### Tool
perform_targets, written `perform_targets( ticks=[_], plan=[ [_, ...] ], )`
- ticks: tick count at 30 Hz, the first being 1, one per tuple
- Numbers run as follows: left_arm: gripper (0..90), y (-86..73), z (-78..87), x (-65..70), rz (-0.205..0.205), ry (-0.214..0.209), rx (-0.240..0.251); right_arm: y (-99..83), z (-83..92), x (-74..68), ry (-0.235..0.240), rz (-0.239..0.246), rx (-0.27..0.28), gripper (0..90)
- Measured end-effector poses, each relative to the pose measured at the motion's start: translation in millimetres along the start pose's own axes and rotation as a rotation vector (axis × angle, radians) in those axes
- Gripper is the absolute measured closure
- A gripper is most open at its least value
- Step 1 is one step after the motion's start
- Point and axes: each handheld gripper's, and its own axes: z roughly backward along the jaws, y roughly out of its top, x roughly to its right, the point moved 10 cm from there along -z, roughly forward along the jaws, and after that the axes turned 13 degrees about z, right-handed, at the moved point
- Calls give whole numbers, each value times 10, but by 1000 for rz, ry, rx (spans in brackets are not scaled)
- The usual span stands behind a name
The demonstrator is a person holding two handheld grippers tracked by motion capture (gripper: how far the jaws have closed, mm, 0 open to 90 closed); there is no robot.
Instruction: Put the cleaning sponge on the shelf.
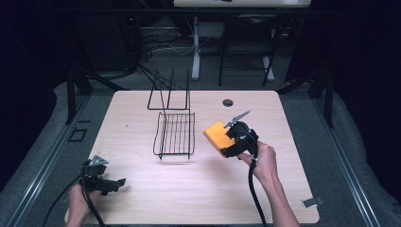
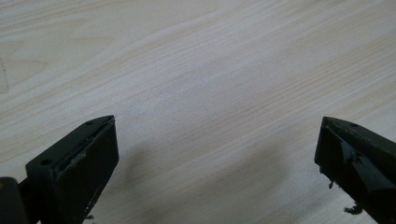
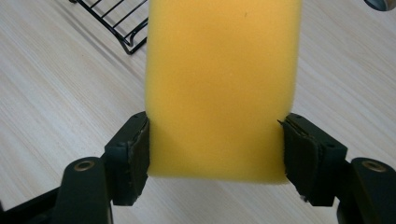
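One yellow sponge was clamped in the right tool above the desk, beside one wire rack; the left tool stood released.

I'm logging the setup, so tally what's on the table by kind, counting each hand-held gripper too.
Yellow sponge: 1, clamped in the right hand-held gripper
Black wire rack: 1
Hand-held grippers: 2, the right one and the left hand-held gripper, open over bare table
Total: 4
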Motion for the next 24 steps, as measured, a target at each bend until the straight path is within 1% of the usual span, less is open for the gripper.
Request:
perform_targets(
  ticks=[2,3,4,6,7,8,10,12,13,14,16,19,24],
  plan=[
    [0,1,0,0,0,0,1,24,-13,-9,-1,-5,8,305],
    [0,1,1,0,0,1,1,28,-13,-17,6,-3,2,305],
    [0,1,1,0,0,0,1,35,-20,-15,3,-1,4,305],
    [0,1,1,4,1,0,2,59,-31,-37,12,-5,9,305],
    [0,3,1,6,1,0,2,66,-34,-37,8,7,6,305],
    [0,1,4,6,-8,-2,-6,99,-47,-64,15,9,12,305],
    [0,1,3,7,-6,-2,-5,113,-51,-72,12,12,10,305],
    [0,5,-2,5,-4,-1,0,152,-70,-94,18,14,19,305],
    [0,5,-3,3,-6,-3,-1,163,-76,-101,22,21,12,305],
    [0,5,-5,4,-5,-4,-1,202,-96,-114,23,23,19,305],
    [0,5,-5,5,-5,-5,0,224,-103,-124,23,22,23,306],
    [0,6,-4,6,-3,-4,1,283,-132,-155,29,36,21,305],
    [0,5,0,8,-7,-3,-4,329,-157,-188,35,42,20,305]
  ],
)
